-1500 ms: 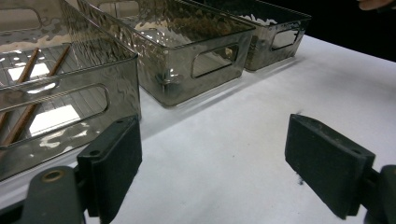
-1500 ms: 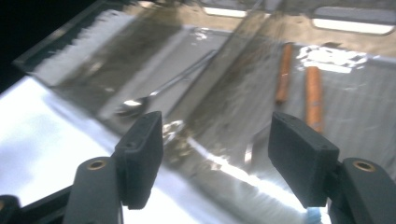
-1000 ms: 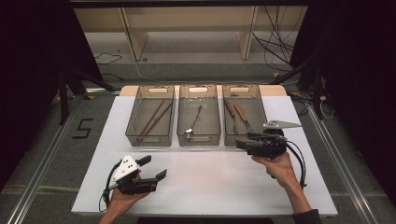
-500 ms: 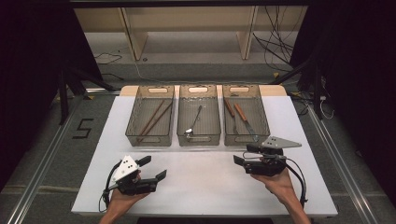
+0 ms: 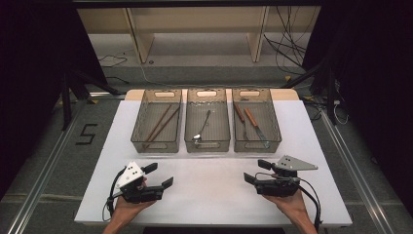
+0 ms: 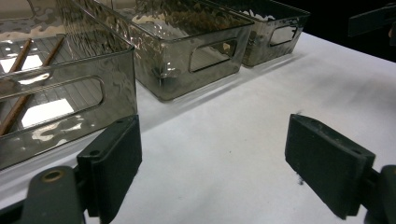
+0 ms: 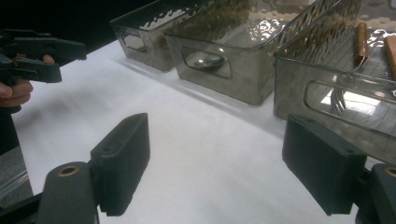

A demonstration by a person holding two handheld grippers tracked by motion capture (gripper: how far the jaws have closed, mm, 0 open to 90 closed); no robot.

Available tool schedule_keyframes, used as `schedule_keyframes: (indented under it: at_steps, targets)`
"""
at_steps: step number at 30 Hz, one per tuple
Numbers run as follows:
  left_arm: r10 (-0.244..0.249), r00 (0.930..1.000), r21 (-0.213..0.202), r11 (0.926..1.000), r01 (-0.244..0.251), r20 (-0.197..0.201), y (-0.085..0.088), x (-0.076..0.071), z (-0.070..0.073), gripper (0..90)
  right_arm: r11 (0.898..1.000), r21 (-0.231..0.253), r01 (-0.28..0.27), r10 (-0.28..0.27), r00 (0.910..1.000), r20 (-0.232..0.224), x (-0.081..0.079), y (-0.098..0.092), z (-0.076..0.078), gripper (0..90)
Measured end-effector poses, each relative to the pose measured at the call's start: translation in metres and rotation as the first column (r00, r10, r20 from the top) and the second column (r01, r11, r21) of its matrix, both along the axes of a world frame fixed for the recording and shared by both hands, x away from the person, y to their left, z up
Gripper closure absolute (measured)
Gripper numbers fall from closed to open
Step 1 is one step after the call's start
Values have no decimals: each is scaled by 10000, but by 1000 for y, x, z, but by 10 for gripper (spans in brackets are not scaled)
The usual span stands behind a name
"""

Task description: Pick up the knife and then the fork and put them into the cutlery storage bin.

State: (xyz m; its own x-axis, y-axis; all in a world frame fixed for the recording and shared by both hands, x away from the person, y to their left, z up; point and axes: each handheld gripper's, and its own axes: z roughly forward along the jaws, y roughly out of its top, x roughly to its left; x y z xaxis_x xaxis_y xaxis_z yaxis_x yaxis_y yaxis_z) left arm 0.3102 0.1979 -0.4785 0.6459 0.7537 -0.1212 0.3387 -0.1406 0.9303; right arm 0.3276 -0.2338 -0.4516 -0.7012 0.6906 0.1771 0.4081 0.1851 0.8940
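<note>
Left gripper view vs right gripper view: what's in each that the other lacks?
Left gripper view: brown chopsticks in the left bin. Right gripper view: a fork and brown handles in the right bin, a spoon in the middle bin. Both: the three bins on the white table; left tool and right tool open, nothing between the jaws.

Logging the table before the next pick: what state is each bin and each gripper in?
left bin: upright, holds two chopsticks
middle bin: upright, holds a spoon
right bin: upright, holds wooden-handled cutlery
left gripper: open, empty
right gripper: open, empty
</note>
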Motion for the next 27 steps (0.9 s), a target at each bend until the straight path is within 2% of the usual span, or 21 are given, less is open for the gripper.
schedule_keyframes:
  at_steps: [7,27]
  targets:
    - [-24,10000,12,10000,24,-31,0,1,0,185,9998,-35,217,-217,9997,64,-8,-3,-5,211]
    - [-36,10000,48,10000,37,-48,0,1,0,185,9991,16,429,-430,9990,113,-8,-7,-6,207]
